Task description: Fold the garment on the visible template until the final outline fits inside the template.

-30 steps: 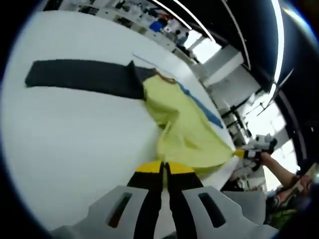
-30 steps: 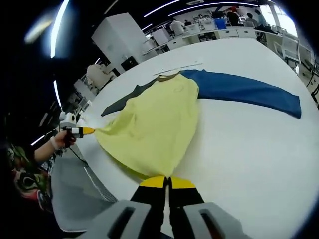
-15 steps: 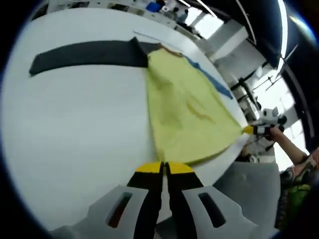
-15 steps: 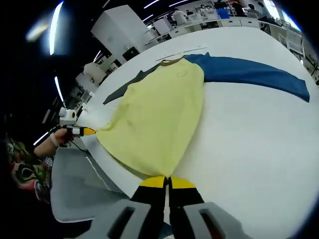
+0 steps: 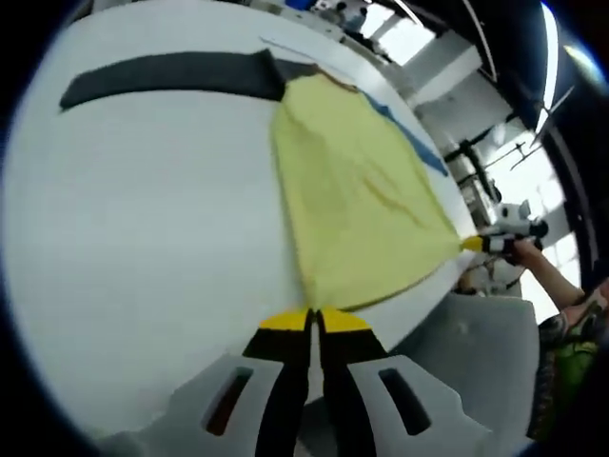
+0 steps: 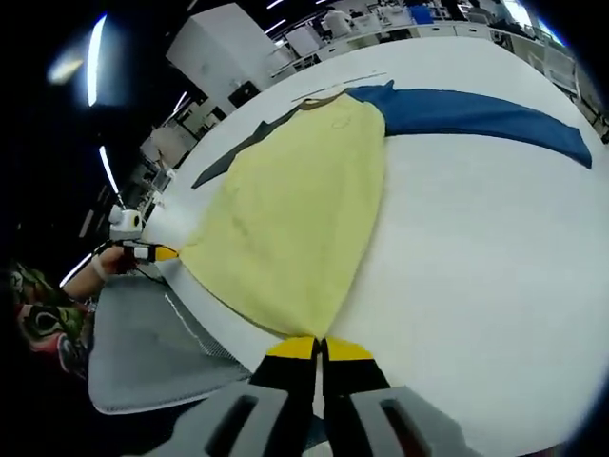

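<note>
While each gripper pinches one bottom corner of the shirt, the yellow body lies stretched flat on the white table, running away from the fingers toward the collar at the far end. In the left gripper view, the left gripper has its yellow-tipped fingers pressed together on the hem corner directly at their tips, and the cloth fans out ahead and to the right of them. The right gripper shows well off to the right of those fingers, held in a person's hand, its tips closed on the opposite hem corner so the hem is drawn taut between the two. In the right gripper view, the fingers likewise meet on the near corner of cloth, with the shirt spreading up and away from them.

A dark sleeve reaches out to the far left of the left fingers, and a blue sleeve lies beyond and to the right of the right fingers. Holding both corners under tension probably serves to smooth the body and keep the hem straight, ready to be carried over toward the collar for a fold. A grey chair seat sits below the table edge, left of the right fingers. No template outline can be made out.
</note>
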`<action>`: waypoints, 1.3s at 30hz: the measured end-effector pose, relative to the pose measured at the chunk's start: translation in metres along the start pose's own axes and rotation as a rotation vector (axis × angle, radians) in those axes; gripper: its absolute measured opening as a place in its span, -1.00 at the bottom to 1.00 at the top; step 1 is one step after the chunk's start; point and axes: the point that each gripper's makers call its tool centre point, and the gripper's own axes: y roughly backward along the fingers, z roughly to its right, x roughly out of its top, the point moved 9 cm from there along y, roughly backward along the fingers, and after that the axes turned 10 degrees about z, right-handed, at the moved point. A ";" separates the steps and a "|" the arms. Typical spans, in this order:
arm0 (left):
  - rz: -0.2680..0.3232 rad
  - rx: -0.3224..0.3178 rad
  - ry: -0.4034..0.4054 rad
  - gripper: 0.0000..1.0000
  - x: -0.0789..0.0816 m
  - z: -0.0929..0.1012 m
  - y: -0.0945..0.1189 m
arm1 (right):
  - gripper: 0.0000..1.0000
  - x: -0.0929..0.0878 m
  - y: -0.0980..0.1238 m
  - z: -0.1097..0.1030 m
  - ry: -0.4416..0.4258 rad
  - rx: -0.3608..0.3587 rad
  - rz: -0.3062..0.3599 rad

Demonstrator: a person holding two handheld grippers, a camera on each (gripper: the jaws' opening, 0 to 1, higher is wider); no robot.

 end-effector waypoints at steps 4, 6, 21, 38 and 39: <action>-0.002 -0.001 0.000 -1.00 -0.001 0.001 0.001 | -1.00 -0.001 0.000 0.000 0.002 -0.001 -0.001; -0.008 0.000 0.002 -1.00 -0.003 0.001 0.000 | -1.00 -0.002 0.001 0.000 0.007 -0.001 -0.003; -0.022 -0.002 0.032 -1.00 -0.011 -0.001 -0.002 | -1.00 -0.008 0.000 0.004 0.037 -0.004 -0.021; -0.008 -0.022 0.021 -1.00 -0.010 0.000 -0.003 | -1.00 -0.011 -0.001 0.006 0.037 -0.011 -0.018; -0.006 -0.023 0.021 -1.00 -0.010 0.000 -0.003 | -1.00 -0.011 -0.001 0.006 0.040 -0.012 -0.013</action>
